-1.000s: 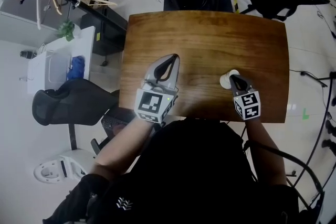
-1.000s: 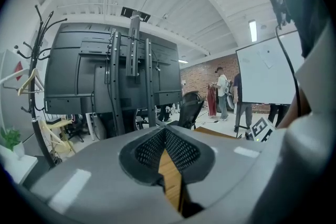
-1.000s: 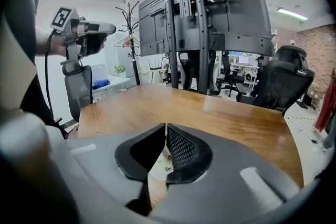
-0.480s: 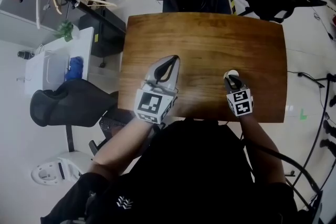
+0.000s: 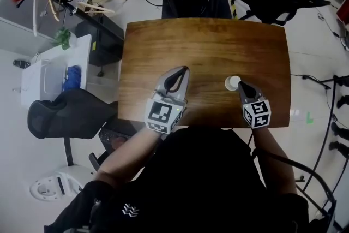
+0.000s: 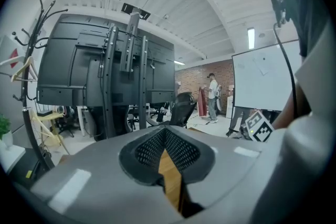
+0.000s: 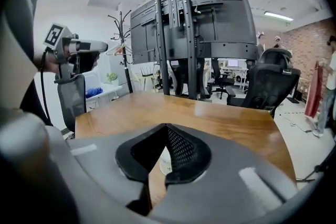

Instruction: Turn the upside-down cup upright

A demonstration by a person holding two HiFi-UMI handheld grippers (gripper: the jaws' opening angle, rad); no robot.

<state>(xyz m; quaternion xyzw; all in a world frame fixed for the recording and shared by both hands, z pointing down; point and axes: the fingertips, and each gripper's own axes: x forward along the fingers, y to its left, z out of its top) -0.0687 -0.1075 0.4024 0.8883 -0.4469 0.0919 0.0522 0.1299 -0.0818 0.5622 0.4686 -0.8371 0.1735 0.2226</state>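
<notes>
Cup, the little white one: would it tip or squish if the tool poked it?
The cup looks small and white, maybe paper, so it is probably light and would likely slide or tip at a nudge. A hard squeeze might dent it. The wooden table looks smooth and shiny, so it could skid easily.

Cup [image 5: 233, 82] on table [image 5: 207, 41], beside right tool [image 5: 240, 85].
</notes>
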